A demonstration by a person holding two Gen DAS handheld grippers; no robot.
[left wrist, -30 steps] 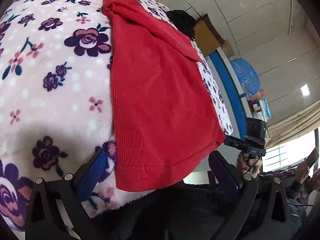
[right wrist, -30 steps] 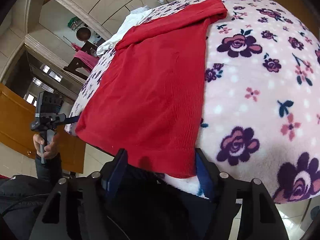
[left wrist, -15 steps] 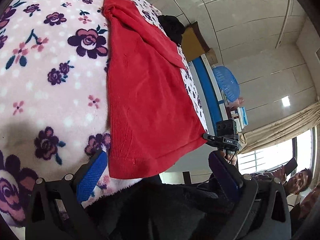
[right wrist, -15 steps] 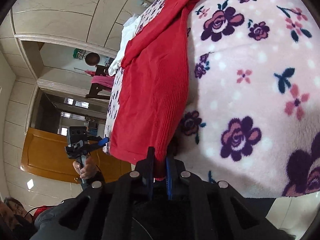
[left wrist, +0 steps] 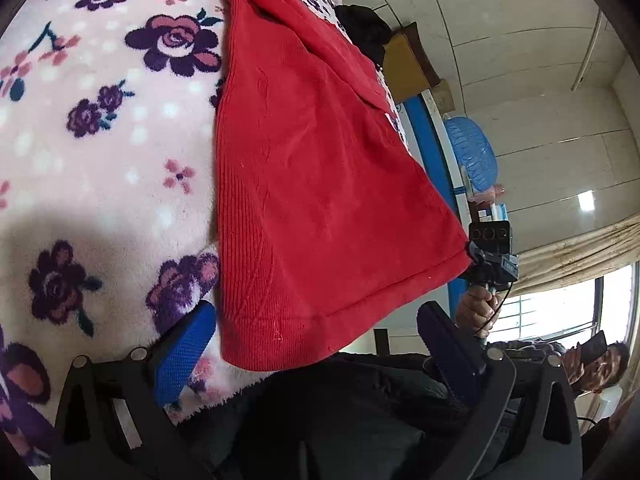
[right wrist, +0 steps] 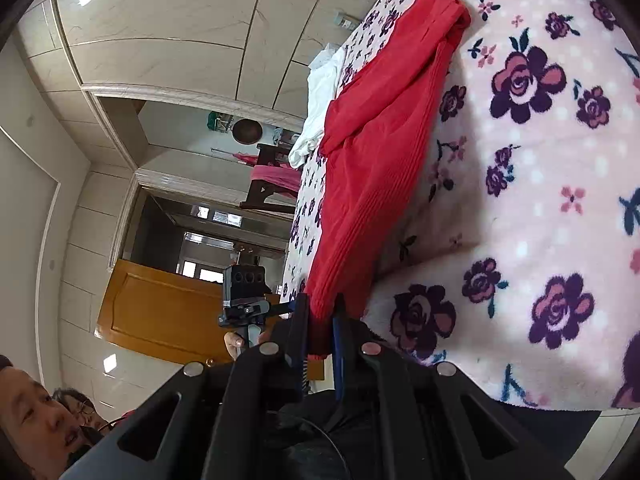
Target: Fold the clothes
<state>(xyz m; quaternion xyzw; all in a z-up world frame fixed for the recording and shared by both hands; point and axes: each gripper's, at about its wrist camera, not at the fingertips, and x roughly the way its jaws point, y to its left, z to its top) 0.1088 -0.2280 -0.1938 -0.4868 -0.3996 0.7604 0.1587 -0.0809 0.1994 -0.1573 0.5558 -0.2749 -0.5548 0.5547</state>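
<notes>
Your right claw (right wrist: pixel 320 320) has just snapped shut on the near right corner of the red top (left wrist: pixel 320 184) on the bed (left wrist: pixel 100 160), maybe lifting it, while your left claw (left wrist: pixel 316 344) gapes wide, so folding can start.

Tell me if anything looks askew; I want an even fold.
Yes: the sweater's hem is uneven. The right gripper pinches one corner and lifts it, while the left gripper is open and the other corner lies on the blanket.
</notes>
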